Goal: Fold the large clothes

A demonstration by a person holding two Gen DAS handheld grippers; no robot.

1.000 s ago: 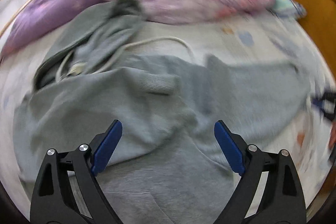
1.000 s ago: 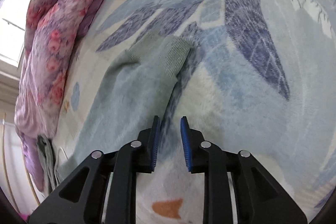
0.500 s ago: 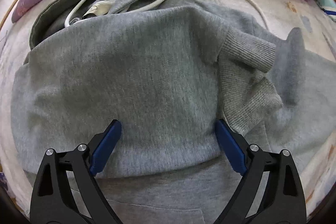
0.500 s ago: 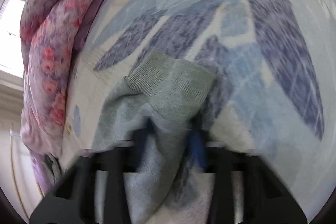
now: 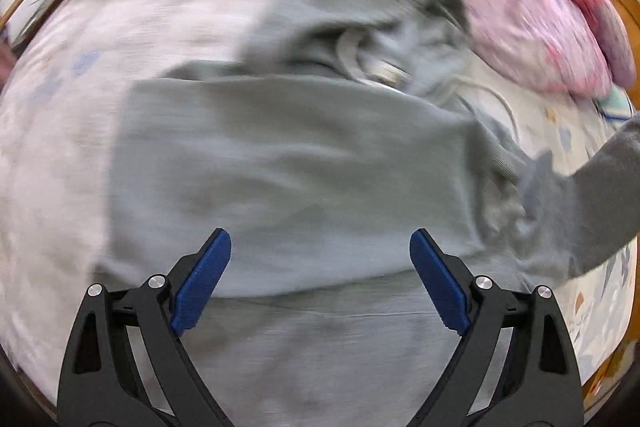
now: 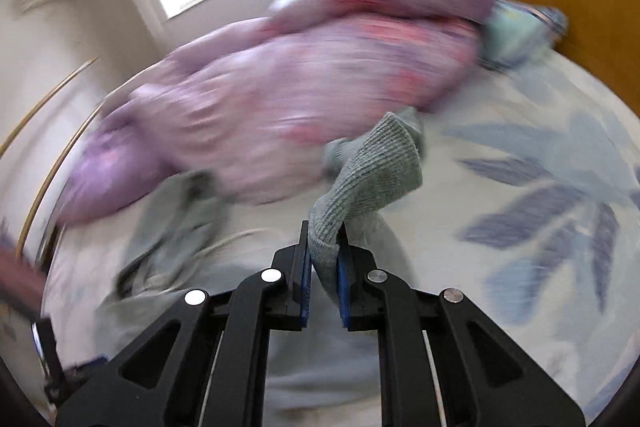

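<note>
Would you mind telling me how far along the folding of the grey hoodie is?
Done: one sleeve lies folded across the grey hoodie. In hand: the right gripper is shut on the other sleeve's ribbed cuff, lifted off the bedsheet. The left gripper is open and empty. Left: laying that sleeve over, then folding the body and hood.

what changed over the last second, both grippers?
The right gripper closed on the hoodie's ribbed sleeve cuff, which a second ago lay flat on the bedspread, and lifted it clear. The left gripper stayed open and empty above the grey hoodie, its view shifting across it. The pink floral quilt stayed put.
</note>
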